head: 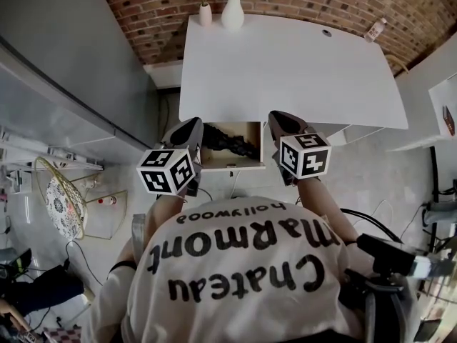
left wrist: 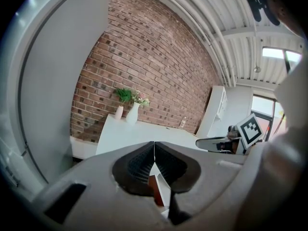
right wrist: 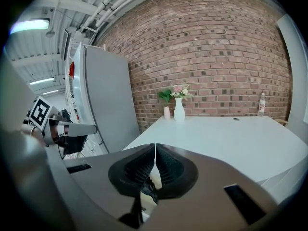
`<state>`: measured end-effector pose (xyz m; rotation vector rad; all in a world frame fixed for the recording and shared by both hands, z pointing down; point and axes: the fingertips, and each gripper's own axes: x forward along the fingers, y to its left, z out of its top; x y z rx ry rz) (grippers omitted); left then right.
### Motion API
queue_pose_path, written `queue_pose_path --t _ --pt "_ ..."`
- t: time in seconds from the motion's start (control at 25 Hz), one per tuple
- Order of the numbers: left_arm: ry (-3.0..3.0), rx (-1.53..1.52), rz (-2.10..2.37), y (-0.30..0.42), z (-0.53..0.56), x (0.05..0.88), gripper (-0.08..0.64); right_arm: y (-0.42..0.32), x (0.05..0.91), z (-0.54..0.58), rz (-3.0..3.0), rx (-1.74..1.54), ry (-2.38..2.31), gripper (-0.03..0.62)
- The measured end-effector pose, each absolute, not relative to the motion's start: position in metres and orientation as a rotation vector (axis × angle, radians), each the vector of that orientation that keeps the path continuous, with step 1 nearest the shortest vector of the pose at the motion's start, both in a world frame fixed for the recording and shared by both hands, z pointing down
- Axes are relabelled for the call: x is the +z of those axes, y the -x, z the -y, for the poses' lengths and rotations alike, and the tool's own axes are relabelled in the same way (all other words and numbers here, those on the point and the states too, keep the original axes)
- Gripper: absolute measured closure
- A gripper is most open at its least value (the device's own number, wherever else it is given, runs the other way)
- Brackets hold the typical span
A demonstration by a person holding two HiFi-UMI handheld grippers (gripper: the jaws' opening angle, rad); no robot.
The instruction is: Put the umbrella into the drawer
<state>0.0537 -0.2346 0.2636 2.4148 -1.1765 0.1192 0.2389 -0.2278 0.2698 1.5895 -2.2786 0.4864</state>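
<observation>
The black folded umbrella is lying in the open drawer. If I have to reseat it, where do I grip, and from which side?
I'd grip the black folded umbrella at mid-length, coming down from above. It lies crosswise in the open wooden drawer, whose walls and the white desk top block other approaches. The right gripper, now shut, must open first.

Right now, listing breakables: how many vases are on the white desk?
2, both at the far edge of the desk: a small vase, and a taller white vase just right of it.
</observation>
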Motion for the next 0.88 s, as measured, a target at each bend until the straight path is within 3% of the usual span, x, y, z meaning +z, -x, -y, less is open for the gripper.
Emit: queue_pose_path --t 0.88 --pt "-2.408 0.122 1.148 -0.052 0.225 0.270 0.543 -0.243 0.287 0.220 2.243 0.502 -1.581 0.574"
